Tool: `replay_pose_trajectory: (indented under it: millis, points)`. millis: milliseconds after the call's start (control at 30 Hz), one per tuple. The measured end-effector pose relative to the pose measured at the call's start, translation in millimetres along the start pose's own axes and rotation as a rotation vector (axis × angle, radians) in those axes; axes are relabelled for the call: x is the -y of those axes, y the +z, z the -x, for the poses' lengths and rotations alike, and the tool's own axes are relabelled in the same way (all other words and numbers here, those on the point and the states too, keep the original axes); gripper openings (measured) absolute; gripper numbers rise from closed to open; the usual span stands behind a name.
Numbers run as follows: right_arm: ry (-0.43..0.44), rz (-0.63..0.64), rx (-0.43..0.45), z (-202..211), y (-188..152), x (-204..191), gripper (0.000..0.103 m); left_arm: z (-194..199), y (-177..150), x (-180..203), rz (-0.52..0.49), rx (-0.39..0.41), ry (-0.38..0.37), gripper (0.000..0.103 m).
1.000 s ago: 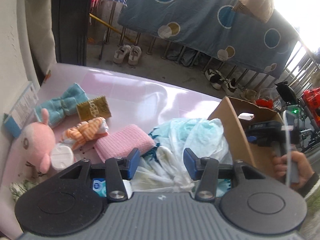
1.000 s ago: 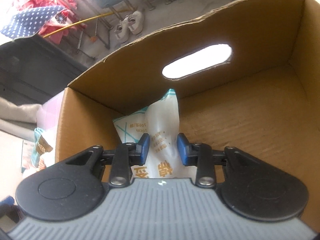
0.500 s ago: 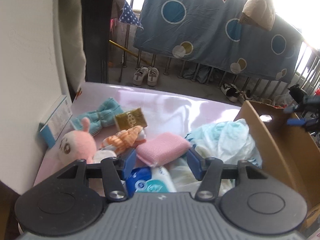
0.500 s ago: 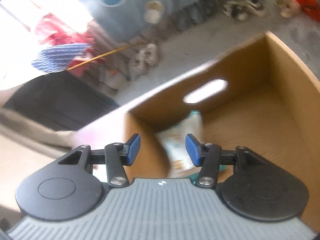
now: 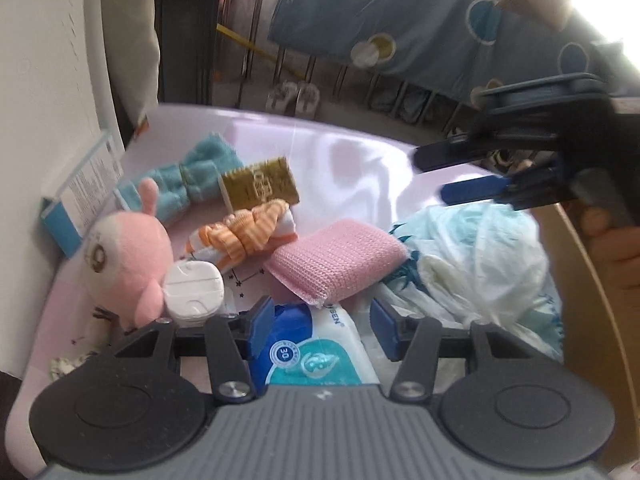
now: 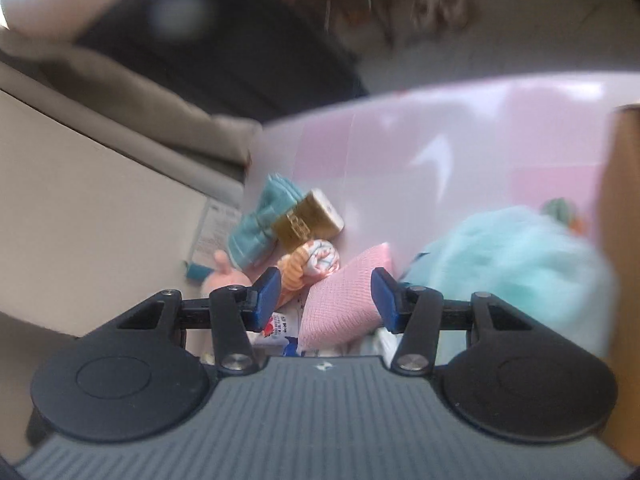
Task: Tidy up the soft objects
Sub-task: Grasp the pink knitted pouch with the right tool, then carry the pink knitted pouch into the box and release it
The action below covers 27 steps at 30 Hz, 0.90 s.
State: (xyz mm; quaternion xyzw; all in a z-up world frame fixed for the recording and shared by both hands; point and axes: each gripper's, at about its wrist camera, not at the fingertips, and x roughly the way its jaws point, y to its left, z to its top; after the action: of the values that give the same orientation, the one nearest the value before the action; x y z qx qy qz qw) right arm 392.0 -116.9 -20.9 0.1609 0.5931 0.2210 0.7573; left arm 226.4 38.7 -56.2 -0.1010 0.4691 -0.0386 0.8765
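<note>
Pink tabletop [image 5: 340,160], glossy, crowded with soft things. Along the left wall, leaning: blue-and-white carton [image 5: 80,196]. Next to it, pink plush toy [image 5: 124,256], with white round case [image 5: 194,290] touching its lower side. Further back, teal bow-shaped towel [image 5: 188,176], and gold packet [image 5: 260,188] lying partly over it. Just in front of the packet, orange-striped cloth roll [image 5: 240,236]. Right of that roll and touching it, pink knitted pad [image 5: 336,260], tilted, one corner resting on blue wet-wipes pack [image 5: 316,356]. To the right, crumpled white-and-pale-blue plastic bag [image 5: 480,264], heaped against the wall of cardboard box [image 5: 592,320] at the table's right edge.

Low over the near end of the heap, pointing steeply down: left gripper [image 5: 322,320]. Jaws parted, just been closing a little. Wet-wipes pack seen between and below the blue pads; no pad pressing on it, nothing held.

Above the plastic bag, seen from the left wrist: right gripper [image 5: 432,176], carried in a hand [image 5: 612,248]. Jaws apart, just been opening, empty. From its own camera, much blurred: right gripper [image 6: 324,300] framing the pink knitted pad [image 6: 344,300] and the orange-striped cloth roll [image 6: 308,264] well below, not touching either. Gold packet [image 6: 308,220] and teal bow-shaped towel [image 6: 256,224] beyond; pale-blue mass of the plastic bag [image 6: 512,264] to the right, box wall [image 6: 624,240] at the frame's edge.

Past the table: concrete floor, pair of pale shoes [image 5: 294,98], blue sheet with circles [image 5: 400,20] hung on a railing.
</note>
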Motion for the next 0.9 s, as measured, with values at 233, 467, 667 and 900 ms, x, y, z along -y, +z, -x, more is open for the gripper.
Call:
replay_pose_trajectory:
  millis: [233,467,667,900]
  points:
    - [-0.104,0.004,-0.108,-72.0,19.5,7.6,0.049,-47.3,15.0,-4.4,0.04,-0.124,-0.015,0.054]
    - [-0.099,-0.015,-0.2,-99.0,13.2,17.8,0.05,-65.3,21.4,0.7,0.063,-0.158,-0.024,0.053]
    - [-0.06,0.016,-0.144,-71.6,11.9,1.6,0.046,-44.2,25.6,6.5,0.065,-0.112,-0.033,0.053]
    - [0.007,0.044,-0.03,6.5,1.7,-16.9,0.036,19.0,27.8,27.3,0.02,-0.003,-0.069,0.053]
